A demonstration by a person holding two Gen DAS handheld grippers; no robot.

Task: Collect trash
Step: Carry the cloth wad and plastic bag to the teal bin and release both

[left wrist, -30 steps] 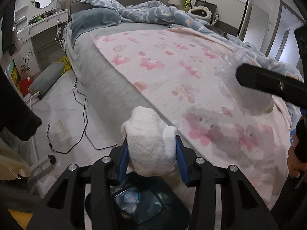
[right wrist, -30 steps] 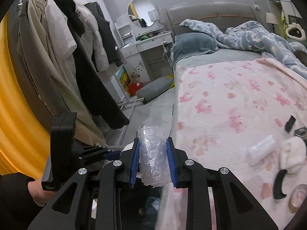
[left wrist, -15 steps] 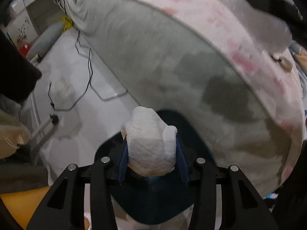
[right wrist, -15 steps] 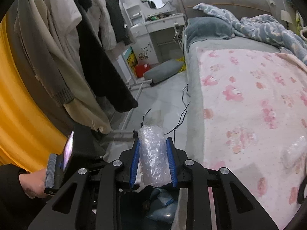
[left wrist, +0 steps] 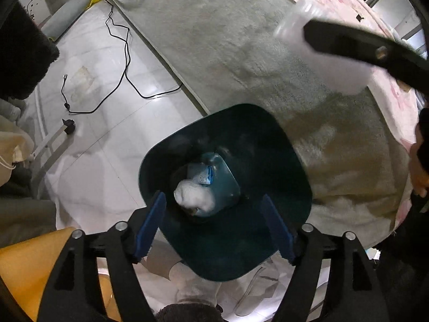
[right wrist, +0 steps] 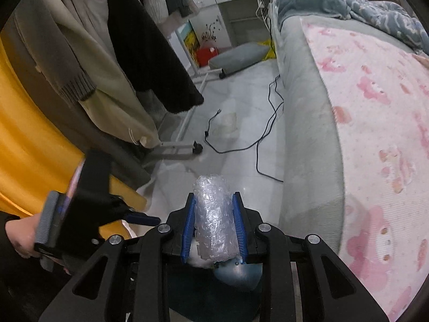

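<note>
The white wad point(left wrist: 194, 194) lay at the bottom of the dark teal bin point(left wrist: 289, 161), beside other scraps, so that piece was done. My left tongs point(left wrist: 214, 226) hung spread and empty above the bin's near rim. Left to do: the bubble-wrap roll point(right wrist: 214, 214), clenched in my right tongs point(right wrist: 214, 226) (its long axis ran along the fingers, pointing away from me toward the floor beside the bed point(right wrist: 308, 134)), poised over the bin's edge.
</note>
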